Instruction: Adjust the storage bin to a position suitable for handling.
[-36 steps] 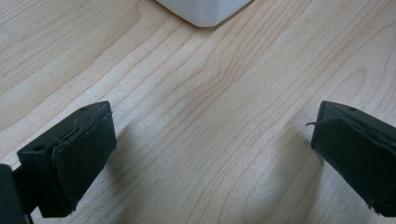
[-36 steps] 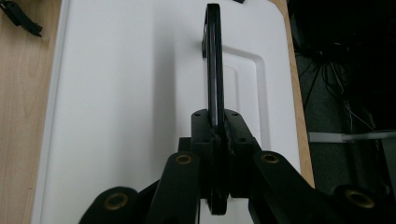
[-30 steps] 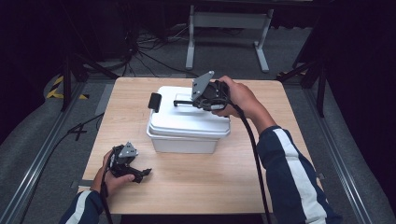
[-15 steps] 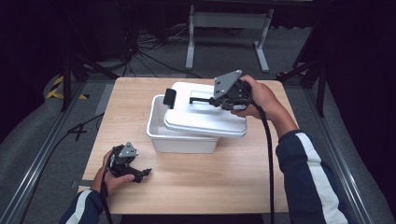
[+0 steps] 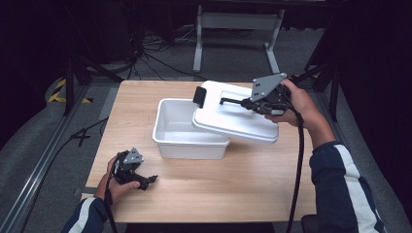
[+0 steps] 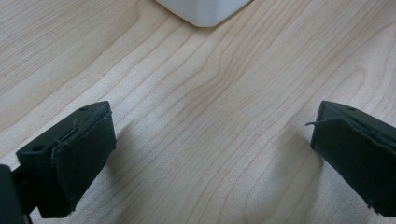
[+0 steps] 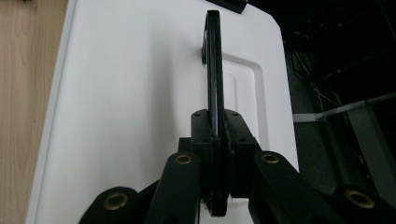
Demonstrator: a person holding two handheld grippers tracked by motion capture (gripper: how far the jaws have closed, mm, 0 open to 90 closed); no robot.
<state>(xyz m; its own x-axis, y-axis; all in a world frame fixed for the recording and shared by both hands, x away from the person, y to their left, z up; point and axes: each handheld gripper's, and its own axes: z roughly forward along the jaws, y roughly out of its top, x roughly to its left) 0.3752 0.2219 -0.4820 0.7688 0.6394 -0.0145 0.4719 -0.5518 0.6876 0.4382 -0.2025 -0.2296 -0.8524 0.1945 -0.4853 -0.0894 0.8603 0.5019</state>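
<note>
Clamped on the black handle (image 7: 214,70) of the white lid (image 5: 236,116), the right gripper (image 5: 250,103) holds it tilted above the right rim of the white bin (image 5: 182,138) mid-table (image 5: 145,97). Near left, the left gripper (image 5: 145,180) rests on the wood, jaws wide apart, holding nothing.

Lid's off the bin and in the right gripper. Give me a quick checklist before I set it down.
1. Right gripper clamped on the lid's black handle: ok.
2. Lid clear of the bin: not ok, it overhangs the bin's right side.
3. Lid level: not ok, it is tilted.
4. Bare table for a set-down: ok, near side.
5. Left gripper out of the way: ok, open, resting on the table.
</note>
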